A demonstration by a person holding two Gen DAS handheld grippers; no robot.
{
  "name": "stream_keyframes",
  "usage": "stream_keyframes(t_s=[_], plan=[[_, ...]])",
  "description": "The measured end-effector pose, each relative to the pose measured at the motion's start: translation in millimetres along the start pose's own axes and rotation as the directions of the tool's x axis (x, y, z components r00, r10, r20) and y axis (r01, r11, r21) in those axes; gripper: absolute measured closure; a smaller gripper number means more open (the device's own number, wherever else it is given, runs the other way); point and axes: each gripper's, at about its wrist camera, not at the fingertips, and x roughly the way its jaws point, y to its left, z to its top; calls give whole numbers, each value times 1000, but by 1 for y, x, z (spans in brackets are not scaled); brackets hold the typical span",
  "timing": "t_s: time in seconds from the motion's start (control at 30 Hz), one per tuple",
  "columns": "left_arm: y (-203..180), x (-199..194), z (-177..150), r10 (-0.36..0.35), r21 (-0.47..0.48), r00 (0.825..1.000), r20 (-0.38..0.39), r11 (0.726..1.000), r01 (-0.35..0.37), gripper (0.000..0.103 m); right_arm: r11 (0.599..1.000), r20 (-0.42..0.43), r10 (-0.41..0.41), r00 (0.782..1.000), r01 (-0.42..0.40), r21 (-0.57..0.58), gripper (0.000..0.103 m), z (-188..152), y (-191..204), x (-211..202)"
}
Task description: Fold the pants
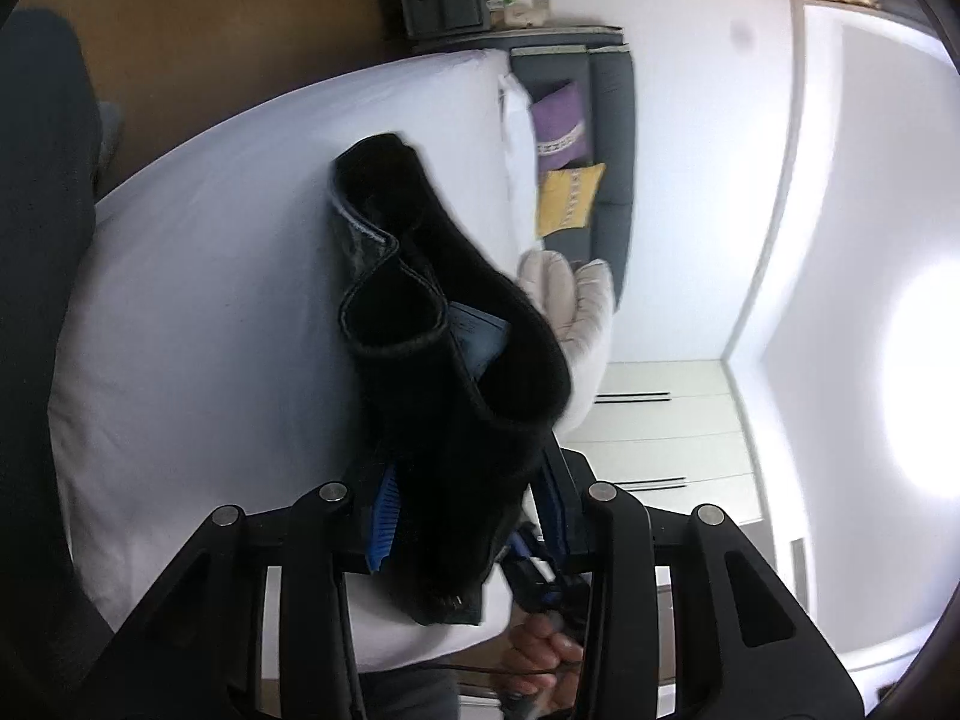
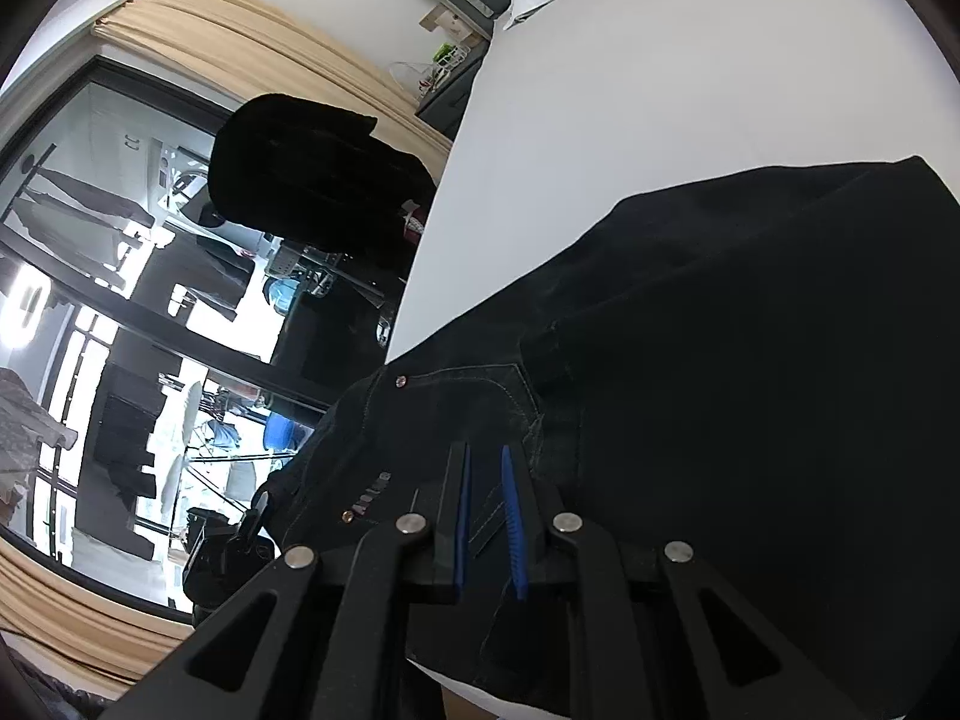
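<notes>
**Both sets of fingers on the black pants over the white bed**

In the left wrist view I see the black pants (image 1: 432, 324) bunched and lifted in the centre of the frame, running from the middle down into my left gripper (image 1: 468, 510) at the bottom. The blue-padded fingers (image 1: 384, 510) stand either side of the dark cloth, which fills the gap between them, so I read them as holding the pants. The white bed (image 1: 210, 300) fills the left half of the frame; a purple cushion (image 1: 561, 126) and a yellow cushion (image 1: 567, 198) sit right of centre. A hand (image 1: 549, 654) shows at the bottom edge.

In the right wrist view the pants (image 2: 750, 360) spread across the lower right, over the bed (image 2: 660, 60). My right gripper (image 2: 486, 522) sits at bottom centre, its fingers (image 2: 515, 522) narrow with denim pinched between them. A large window (image 2: 120, 300) with beige curtains (image 2: 252, 42) fills the left side.
</notes>
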Motion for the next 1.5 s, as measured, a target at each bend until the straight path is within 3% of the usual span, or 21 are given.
stream_keyframes(t_s=[0.07, 0.23, 0.47, 0.7, 0.83, 0.9, 0.97, 1.07, 1.23, 1.33, 1.5], plan=[[17, -5, -5, 42, -29, 999, -15, 999, -42, 68, 1000, -12, -6, 1000, 6, -3, 89, -2, 0, 6], [11, 0, -7, 96, 53, 995, -37, 994, -94, 68, 999, -29, -33, 999, 33, -8, 89, -5, -2, 13], [-21, 5, -14, 196, 184, 980, -39, 965, -186, 88, 999, -50, -40, 998, 38, -38, 88, 6, 1, 17], [-49, 11, -21, 252, 248, 967, -35, 940, -236, 92, 993, -211, -81, 974, 61, -100, 92, 16, 5, 50], [-68, 16, -19, 264, 285, 964, -30, 927, -245, 92, 995, -253, -92, 963, 78, -66, 95, 22, -7, 67], [-79, 19, -21, 277, 319, 961, -23, 912, -256, 92, 993, -271, -112, 956, 101, -53, 103, 24, -12, 74], [-83, 24, -17, 286, 357, 958, -16, 897, -261, 92, 994, -282, -112, 953, 109, -28, 103, 25, -18, 76], [-110, 27, -27, 301, 444, 954, -5, 855, -267, 92, 995, -265, -94, 960, 98, 1, 103, 18, -27, 77], [-162, 49, -49, 322, 604, 947, 12, 752, -264, 92, 997, -220, -64, 973, 71, 23, 103, 9, -35, 74], [-196, 72, -72, 330, 703, 944, 12, 668, -243, 92, 996, -202, -91, 975, 88, -26, 103, 6, -32, 72], [-237, 119, -123, 344, 851, 939, -10, 496, -172, 94, 995, -171, -98, 980, 92, -46, 103, 2, -32, 71]])
